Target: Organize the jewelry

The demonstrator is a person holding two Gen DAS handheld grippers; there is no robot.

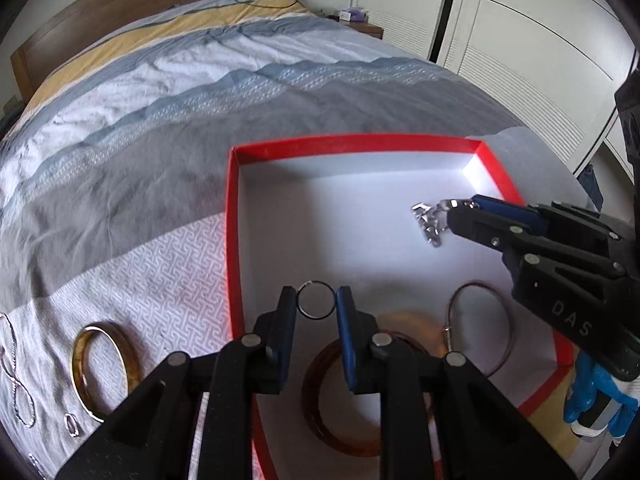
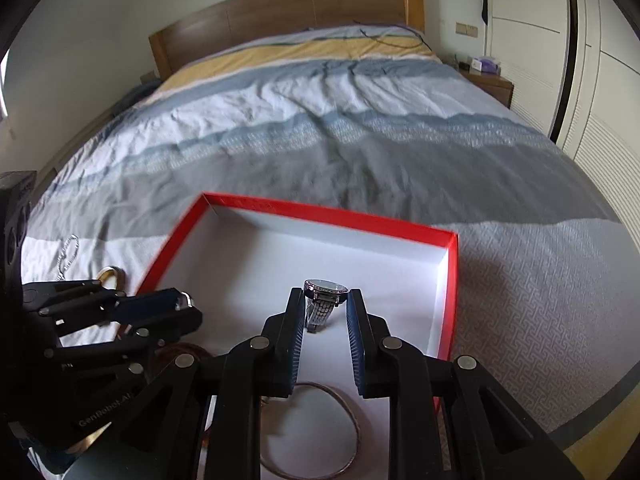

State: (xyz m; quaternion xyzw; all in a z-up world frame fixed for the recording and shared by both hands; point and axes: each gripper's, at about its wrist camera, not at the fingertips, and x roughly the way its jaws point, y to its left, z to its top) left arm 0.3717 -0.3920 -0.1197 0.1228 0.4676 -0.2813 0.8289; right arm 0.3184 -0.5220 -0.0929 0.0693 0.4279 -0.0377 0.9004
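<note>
- I count two claws. My left gripper (image 1: 316, 305) is clamped on one small silver ring (image 1: 316, 306), pinched edge to edge between its blue pads and held above the box floor.
- My right gripper (image 2: 325, 305) is closed on one metal watch (image 2: 320, 304), gripping its linked band; the round face sits at the fingertips.
- Both loads hang over one red-rimmed box (image 1: 234, 240) with a smooth white floor and low straight walls.
- Inside the box, nearest me, I count three loops: a brown bangle (image 1: 316, 400), a pale amber bangle (image 1: 424, 326) partly hidden behind the fingers, and a thin wire hoop (image 1: 502, 322) with a small clasp. The far half of the floor lies bare.
- Left of the box on the textured bedspread (image 1: 168, 264) I see one gold-edged bangle (image 1: 90, 376), one small ring (image 1: 71, 426) and one silver chain (image 1: 20, 388), all well apart from the box wall.
- Beyond, the striped bedding runs wrinkled to one wooden headboard (image 2: 280, 12).
</note>
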